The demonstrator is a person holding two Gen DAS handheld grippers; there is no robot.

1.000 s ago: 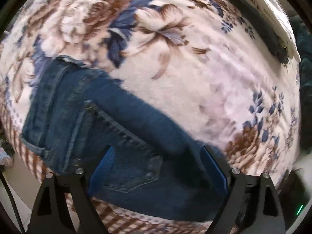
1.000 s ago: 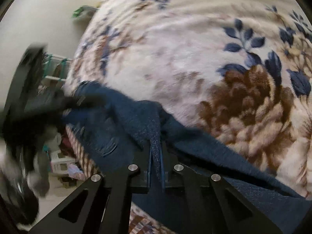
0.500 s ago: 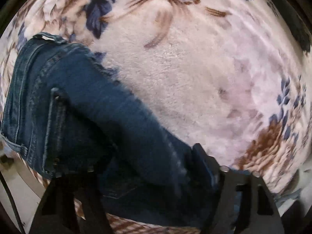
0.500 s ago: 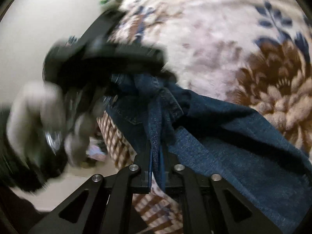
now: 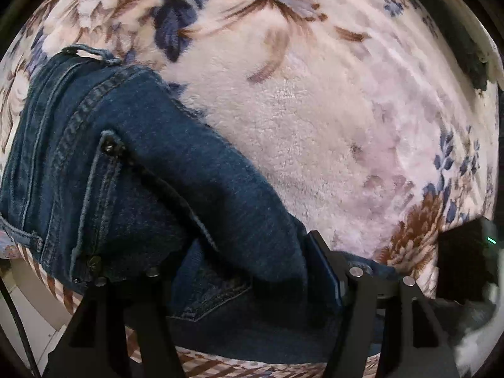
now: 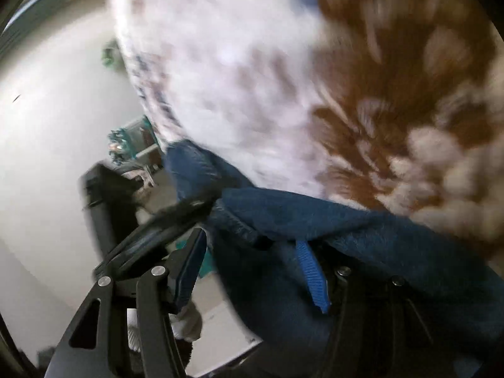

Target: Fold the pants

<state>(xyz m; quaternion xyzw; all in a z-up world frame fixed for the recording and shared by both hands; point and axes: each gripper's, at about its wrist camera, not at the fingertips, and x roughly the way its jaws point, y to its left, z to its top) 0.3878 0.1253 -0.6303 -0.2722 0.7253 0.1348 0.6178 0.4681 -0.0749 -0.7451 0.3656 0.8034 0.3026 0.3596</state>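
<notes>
The right gripper [image 6: 252, 271] is letting go, jaws opening with denim loose between them. The left gripper [image 5: 249, 271] straddles a thick fold of the jeans [image 5: 132, 182], half spread; whether it pinches, I cannot tell. The jeans lie at the blanket's [image 5: 315, 119] near edge (waistband doubled over). Next, probably: regrip and fold again.

A plush floral blanket [image 5: 315, 126] in cream, brown and blue covers the bed, with pale floor [image 6: 47, 157] beside it and blurred clutter beyond.
</notes>
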